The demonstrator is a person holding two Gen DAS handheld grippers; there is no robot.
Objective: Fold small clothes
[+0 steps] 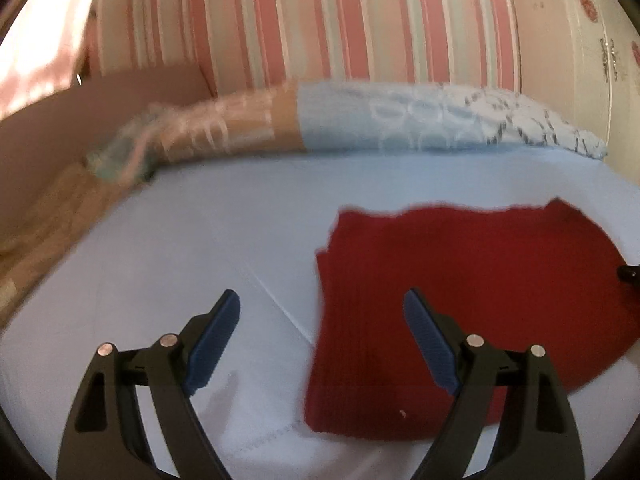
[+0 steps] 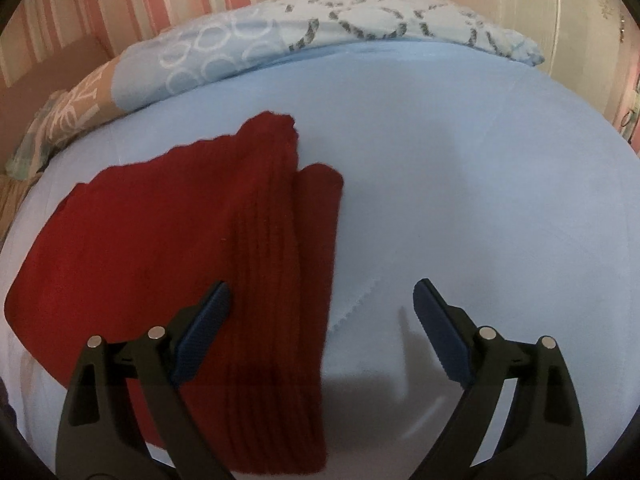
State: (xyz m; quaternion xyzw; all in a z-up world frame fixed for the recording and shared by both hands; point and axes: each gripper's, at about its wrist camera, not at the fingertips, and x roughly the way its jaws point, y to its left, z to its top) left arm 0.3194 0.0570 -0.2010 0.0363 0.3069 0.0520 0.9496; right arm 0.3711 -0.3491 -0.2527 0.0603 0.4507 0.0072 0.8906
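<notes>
Red knit garment point(image 2: 180, 248) lies on the bed point(image 2: 460, 200), partly folded with sides seemingly tucked in, final fold left; left hand-held gripper point(image 1: 322, 336) and right hand-held gripper point(image 2: 322, 328) both released, empty, garment edge directly below each.

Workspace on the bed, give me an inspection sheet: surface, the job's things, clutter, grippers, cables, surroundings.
Surface: light blue sheet, smooth, with faint crease lines.
Job's things: one red knit garment, lying flat, its right side folded over into a ribbed band; not gripped.
Clutter: nothing seen on the sheet besides the garment.
Grippers: left gripper open, straddling the garment's left edge; right gripper open, straddling its right edge; neither holds anything.
Cables: nothing seen.
Surroundings: patterned pillow along the far edge, pink striped wall behind, pale cabinet at right.
</notes>
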